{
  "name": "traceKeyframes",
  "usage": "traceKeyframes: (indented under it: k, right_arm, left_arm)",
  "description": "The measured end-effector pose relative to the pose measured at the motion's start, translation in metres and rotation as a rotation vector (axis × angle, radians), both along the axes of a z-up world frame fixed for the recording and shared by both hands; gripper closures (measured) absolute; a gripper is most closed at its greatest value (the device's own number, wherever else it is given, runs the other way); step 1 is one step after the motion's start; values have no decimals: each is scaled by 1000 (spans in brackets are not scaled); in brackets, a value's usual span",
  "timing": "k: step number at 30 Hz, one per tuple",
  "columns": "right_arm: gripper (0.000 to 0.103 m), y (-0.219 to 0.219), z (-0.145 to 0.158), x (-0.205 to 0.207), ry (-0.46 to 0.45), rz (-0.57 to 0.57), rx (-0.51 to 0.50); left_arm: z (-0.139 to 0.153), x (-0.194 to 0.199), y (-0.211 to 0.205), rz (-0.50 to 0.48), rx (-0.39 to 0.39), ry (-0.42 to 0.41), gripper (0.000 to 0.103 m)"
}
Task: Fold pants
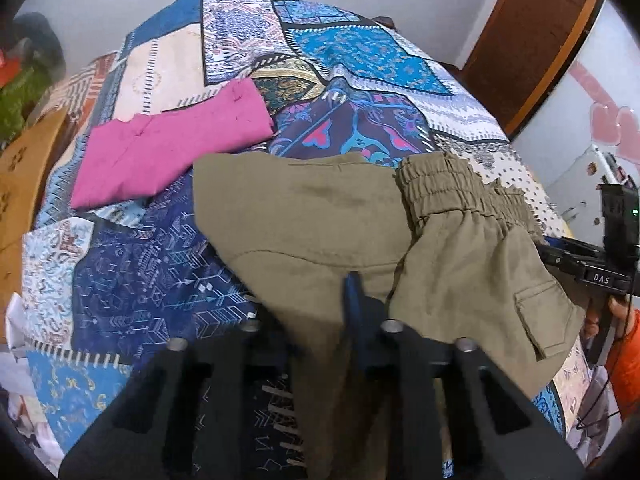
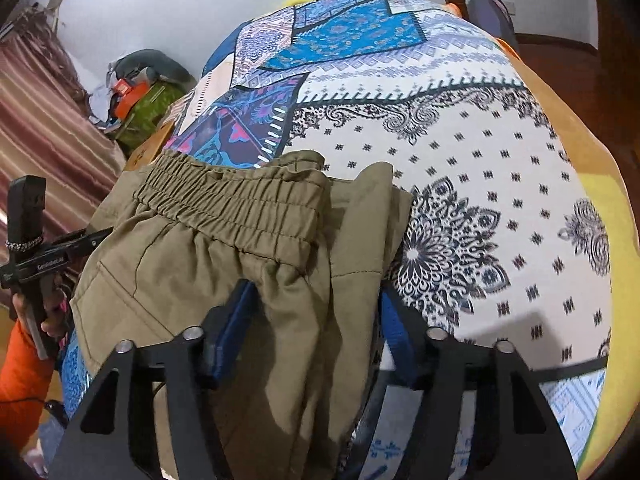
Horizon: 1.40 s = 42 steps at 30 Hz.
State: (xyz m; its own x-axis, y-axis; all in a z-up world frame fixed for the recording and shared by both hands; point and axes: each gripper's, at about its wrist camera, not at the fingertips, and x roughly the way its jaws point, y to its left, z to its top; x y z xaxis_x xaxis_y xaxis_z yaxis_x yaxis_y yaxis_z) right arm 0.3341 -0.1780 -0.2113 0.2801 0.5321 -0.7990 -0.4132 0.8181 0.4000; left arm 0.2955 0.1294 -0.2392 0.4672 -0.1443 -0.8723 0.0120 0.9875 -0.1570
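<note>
Both my jaws pinch the soft olive-green cloth pants (image 2: pixel 224 240), my left gripper (image 1: pixel 352 292) tight, my right gripper (image 2: pixel 316 312) on a thick bunch, lowering a fold onto the patchwork bedspread (image 2: pixel 480 184), so next I should probably lay it flat.

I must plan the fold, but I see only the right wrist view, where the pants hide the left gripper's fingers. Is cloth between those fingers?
Observer: Yes. In the left wrist view the olive pants run through the left gripper, and it looks shut on the cloth.
Operator: Thank you. Does anything lie on the bed beyond the pants on that side?
Observer: A pink garment lies folded flat on the patterned bedspread, close to the pants' edge. I cannot tell whether they touch.
</note>
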Motion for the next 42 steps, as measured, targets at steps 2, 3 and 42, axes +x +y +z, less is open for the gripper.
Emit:
traceKeyframes:
  k: [2,3,42]
  right_arm:
    - [68,2,5,-2,-27,13,-13]
    - [72,4,7,-3,-39,26,-27]
    - [90,154,159,87,-459,169,39]
  left_arm:
    - [3,0,-3,3,22,-7,91]
    - [4,0,-5,2,41,-13,92]
    - [163,43,99,203,267,-345,99]
